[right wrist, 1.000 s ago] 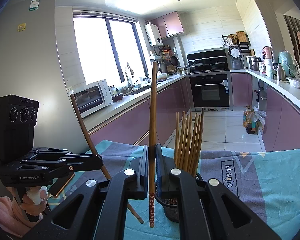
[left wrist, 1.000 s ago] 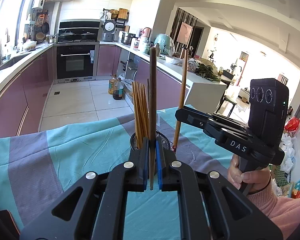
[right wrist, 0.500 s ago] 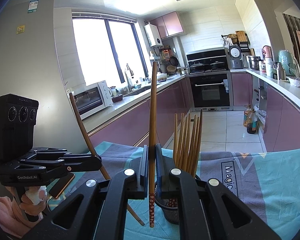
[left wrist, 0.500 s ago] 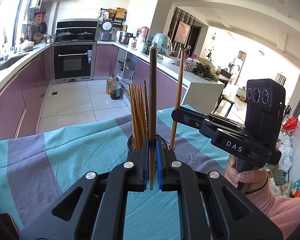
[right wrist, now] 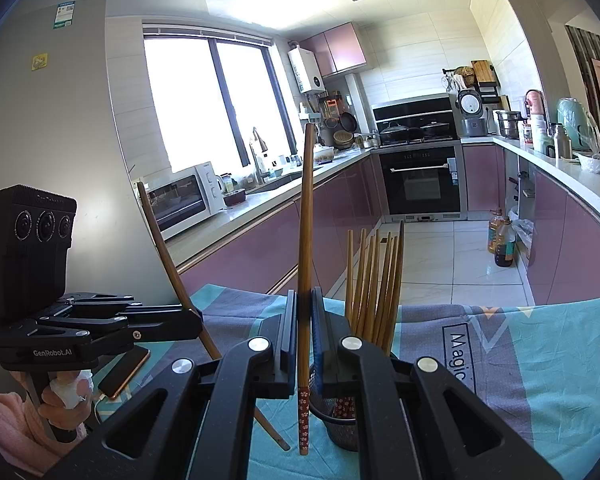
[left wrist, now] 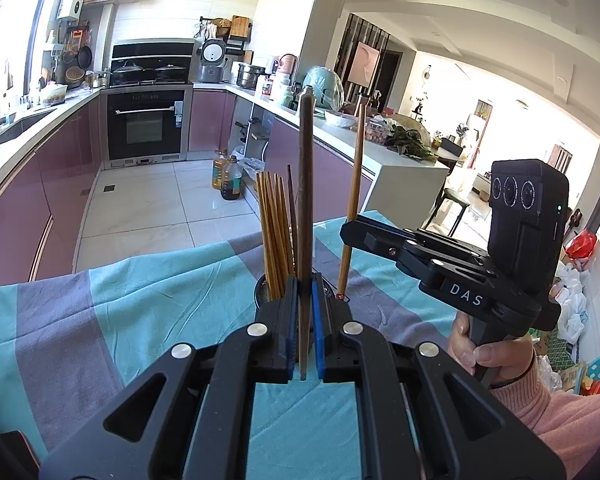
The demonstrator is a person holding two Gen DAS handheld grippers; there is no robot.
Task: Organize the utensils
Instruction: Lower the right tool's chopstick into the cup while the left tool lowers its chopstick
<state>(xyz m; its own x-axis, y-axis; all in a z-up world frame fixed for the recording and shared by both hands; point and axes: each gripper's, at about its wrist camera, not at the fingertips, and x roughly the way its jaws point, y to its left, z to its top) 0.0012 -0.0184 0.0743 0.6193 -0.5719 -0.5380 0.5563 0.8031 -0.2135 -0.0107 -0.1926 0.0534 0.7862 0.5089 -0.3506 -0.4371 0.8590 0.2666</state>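
Left gripper (left wrist: 303,344): jaws nearly closed, clamped on one dark chopstick (left wrist: 305,200) held close to upright, its lower end just below the pads.

Right gripper (right wrist: 303,344): jaws equally narrow, gripping a lighter chopstick (right wrist: 305,248), also upright, its flower-patterned tip hanging below the fingers.

The mesh holder (right wrist: 340,420) stands just beyond and slightly right of the right fingers. From the left fingers it sits directly ahead, largely hidden behind them, on the teal and grey cloth (left wrist: 140,304). A bundle of chopsticks (right wrist: 374,284) already stands in it, long axes vertical.

Judgement: both held sticks already match the holder's vertical axis. Each needs its tip carried forward over the rim, then lowered. The right tip appears nearer the rim. The standing bundle may obstruct entry.
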